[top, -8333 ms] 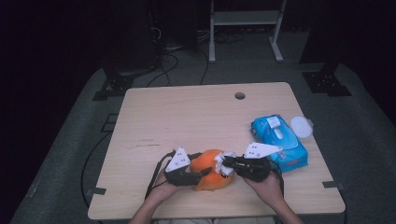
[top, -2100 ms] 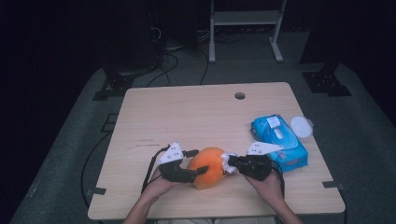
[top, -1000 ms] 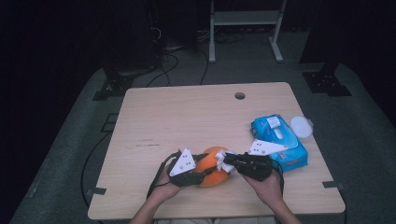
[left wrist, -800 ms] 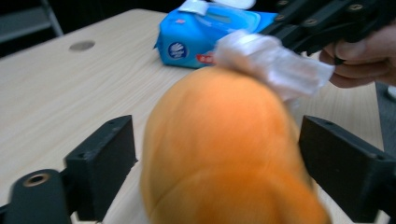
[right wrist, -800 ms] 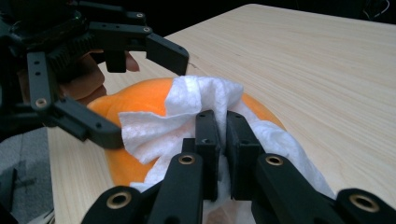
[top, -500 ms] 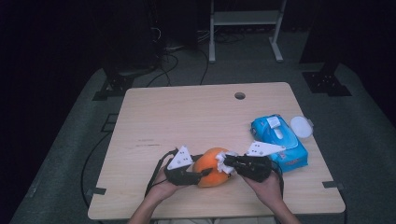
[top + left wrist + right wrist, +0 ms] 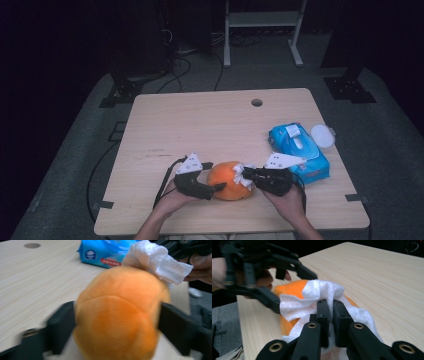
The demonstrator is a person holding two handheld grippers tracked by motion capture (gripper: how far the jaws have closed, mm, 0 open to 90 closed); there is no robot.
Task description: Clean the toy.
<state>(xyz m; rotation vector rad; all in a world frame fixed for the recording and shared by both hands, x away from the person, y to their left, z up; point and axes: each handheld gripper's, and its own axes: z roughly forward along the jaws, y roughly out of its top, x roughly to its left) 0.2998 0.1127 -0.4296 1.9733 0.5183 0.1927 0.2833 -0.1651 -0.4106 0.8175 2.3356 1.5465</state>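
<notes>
High view shows the orange ball (image 7: pixel 229 180) resting on the near part of the surface (image 7: pixel 200 125), squarely between the two hands, with the left tool (image 7: pixel 216 187) coming at it from the left and the right tool (image 7: pixel 246 175) from the right. In the left gripper view the ball (image 7: pixel 117 315) sits between that tool's two black jaws; they have just been opening, and the frame is too blurred to say for sure that the pads are clear of its sides, though they look spread rather than pressing. The right tool (image 7: pixel 331 312) has its jaws pressed together, pinching a crumpled white wipe (image 7: pixel 312 302), and that wipe (image 7: pixel 242 176) lies against the ball's upper right side, touching it. So the thing to be rubbed lies straight to the left of the wipe, and the wiping hand is already on it, while the left hand is placed to steady or turn it. As I judge it, the coming move depends on the ball staying put between the loosened left jaws while the wipe is drawn over its top; being round, it could roll toward the near edge. Farther right on the surface lies the blue wipes pack (image 7: pixel 299 150), with a white lid (image 7: pixel 322 136) just beyond it.
</notes>
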